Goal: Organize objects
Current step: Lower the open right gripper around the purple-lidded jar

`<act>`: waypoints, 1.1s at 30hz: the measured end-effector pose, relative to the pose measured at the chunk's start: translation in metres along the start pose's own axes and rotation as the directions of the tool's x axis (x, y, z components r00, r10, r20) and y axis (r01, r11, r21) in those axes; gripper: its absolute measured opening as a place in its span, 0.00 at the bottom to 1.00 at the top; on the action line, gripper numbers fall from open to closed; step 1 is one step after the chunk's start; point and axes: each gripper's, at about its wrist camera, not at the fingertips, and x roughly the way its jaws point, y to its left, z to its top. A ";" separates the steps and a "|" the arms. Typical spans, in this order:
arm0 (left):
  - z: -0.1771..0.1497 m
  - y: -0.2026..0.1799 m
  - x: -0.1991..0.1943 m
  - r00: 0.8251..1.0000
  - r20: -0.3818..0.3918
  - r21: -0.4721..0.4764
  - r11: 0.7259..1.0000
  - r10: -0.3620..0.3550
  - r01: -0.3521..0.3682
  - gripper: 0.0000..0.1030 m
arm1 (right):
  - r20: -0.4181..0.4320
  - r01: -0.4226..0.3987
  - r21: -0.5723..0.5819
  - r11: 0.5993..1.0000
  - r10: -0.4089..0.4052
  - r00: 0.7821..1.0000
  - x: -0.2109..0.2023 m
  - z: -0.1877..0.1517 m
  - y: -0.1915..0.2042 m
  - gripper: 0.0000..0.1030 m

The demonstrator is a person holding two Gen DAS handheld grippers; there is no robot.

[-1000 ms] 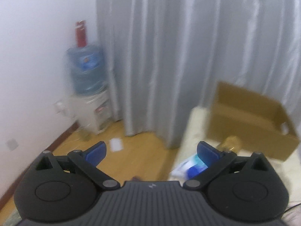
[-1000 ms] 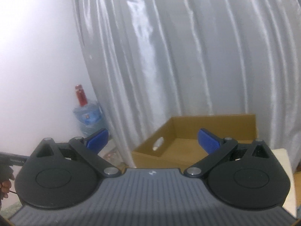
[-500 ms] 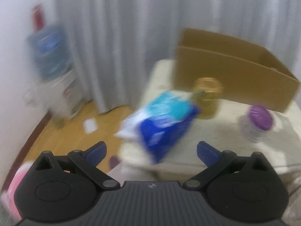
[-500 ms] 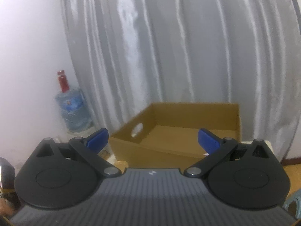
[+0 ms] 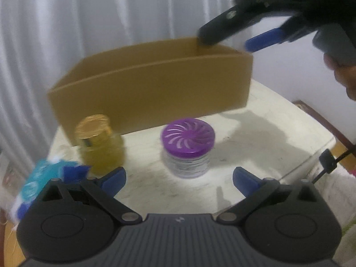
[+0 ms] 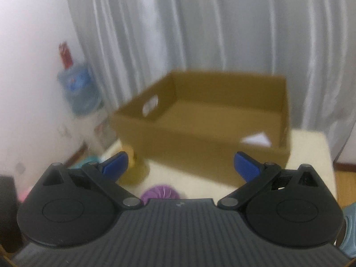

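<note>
1. Pale pleated curtains and a white wall back a cream, scuffed tabletop; that is where both views now point.
2. Left gripper: its blue-tipped jaws stand wide apart, holding nothing. A second ago this camera faced the floor and a water dispenser; it has swung round and down onto the table.
3. Just ahead, between the spread jaws, stands the clear tub with a purple vented lid, upright and free.
4. Left of it, apart, is the amber jar with a gold cap; beside that, at the table's left edge, lies a blue-and-teal soft pack, blurred.
5. Behind all three sits the open brown cardboard box, near wall facing the camera.
6. Right gripper: also spread and empty. It has tilted lower, hanging above the box's near right corner, with the box interior bare except for a white scrap of paper.
7. Meaning, as I judge it: nothing is packed yet; the approach is finished, and the purple-lidded tub looks like the first pick, destined for the box.
</note>
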 end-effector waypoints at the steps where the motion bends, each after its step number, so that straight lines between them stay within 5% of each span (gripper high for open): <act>1: 0.001 -0.002 0.006 1.000 -0.003 0.010 1.000 -0.009 0.009 1.00 | -0.032 -0.010 -0.007 1.000 0.010 0.999 0.009 -0.002 0.001 0.99; 14: -0.001 -0.005 0.061 0.998 -0.056 0.015 0.999 -0.038 0.039 0.89 | -0.354 -0.068 -0.125 0.990 0.020 0.935 0.097 -0.031 0.024 0.97; 24: -0.001 -0.004 0.067 0.998 -0.022 -0.023 0.998 -0.066 0.065 0.68 | -0.440 -0.126 -0.099 0.987 0.070 0.895 0.126 -0.031 0.027 0.88; 33: -0.004 -0.003 0.053 0.998 -0.012 -0.033 0.998 -0.058 0.058 0.64 | -0.475 -0.152 -0.036 0.988 0.117 0.872 0.133 -0.031 0.023 0.72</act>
